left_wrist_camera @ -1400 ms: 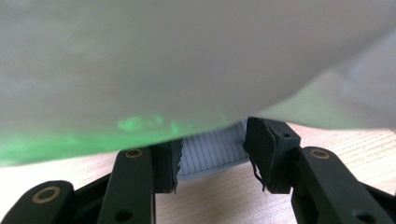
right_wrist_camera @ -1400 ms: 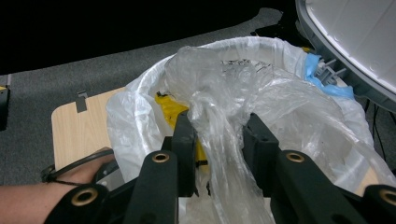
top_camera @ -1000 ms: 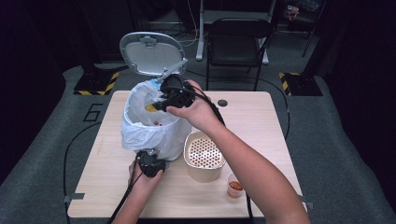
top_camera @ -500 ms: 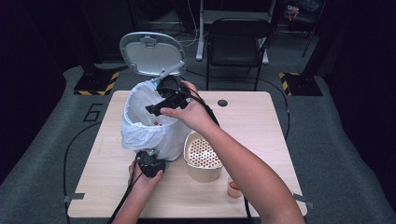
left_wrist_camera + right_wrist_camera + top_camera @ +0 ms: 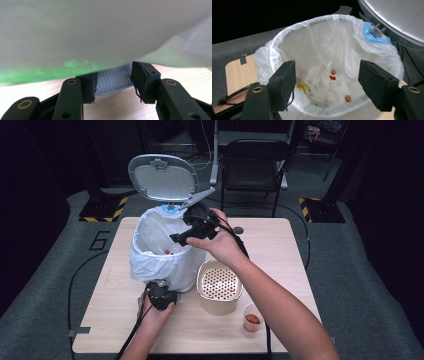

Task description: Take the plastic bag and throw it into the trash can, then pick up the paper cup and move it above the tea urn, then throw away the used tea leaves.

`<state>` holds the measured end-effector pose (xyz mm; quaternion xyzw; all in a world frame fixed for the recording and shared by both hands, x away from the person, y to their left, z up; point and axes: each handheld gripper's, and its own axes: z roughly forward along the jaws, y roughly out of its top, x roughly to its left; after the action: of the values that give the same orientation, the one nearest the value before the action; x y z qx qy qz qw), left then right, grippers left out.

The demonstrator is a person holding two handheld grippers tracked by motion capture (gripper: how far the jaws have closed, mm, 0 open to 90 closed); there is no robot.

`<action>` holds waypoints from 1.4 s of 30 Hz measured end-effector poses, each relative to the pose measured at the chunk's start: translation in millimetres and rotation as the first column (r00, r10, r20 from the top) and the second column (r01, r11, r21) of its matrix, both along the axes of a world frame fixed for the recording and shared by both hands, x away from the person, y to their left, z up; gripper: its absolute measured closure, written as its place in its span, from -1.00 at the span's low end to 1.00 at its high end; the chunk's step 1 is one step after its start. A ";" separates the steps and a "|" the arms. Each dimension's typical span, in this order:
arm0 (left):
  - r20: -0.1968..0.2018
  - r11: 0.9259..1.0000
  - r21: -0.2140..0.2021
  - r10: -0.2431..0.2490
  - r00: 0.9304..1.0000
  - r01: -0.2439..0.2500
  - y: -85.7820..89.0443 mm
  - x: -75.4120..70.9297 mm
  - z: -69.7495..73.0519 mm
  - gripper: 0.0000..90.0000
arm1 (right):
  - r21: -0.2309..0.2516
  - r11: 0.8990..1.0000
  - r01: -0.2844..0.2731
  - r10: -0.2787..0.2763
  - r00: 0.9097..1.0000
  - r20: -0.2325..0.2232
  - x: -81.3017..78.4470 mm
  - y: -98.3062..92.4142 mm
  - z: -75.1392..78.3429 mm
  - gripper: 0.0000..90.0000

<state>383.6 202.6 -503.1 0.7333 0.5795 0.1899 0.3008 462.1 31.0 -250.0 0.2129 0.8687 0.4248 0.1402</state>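
High view shows the white plastic-lined waste bin point(image 5: 162, 255) with its grey lid up at the table's far left, and the left gripper point(image 5: 161, 296) clamped shut on the ribbed grey base at its near side. Over the mouth, the right gripper point(image 5: 186, 236) has just been opening, its jaws wide and empty. Best keep the base pinned and lift that hand straight out, clear of the loose liner.

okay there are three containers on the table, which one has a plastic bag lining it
The lidded bin at the table's left. A white bag is draped over its rim; the beige perforated-top pot and the small cup beside it have none.
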 end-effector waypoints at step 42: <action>0.003 0.999 0.030 -0.045 0.999 0.045 3.6 1.4 0.5 0.26 | -0.012 0.987 0.161 -0.161 0.987 0.022 -72.2 -163.5 -106.2 -0.54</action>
<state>384.9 206.2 -502.6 0.7501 0.5595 0.1930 0.2951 389.9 -132.5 -356.2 0.2770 0.8501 0.4081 0.1845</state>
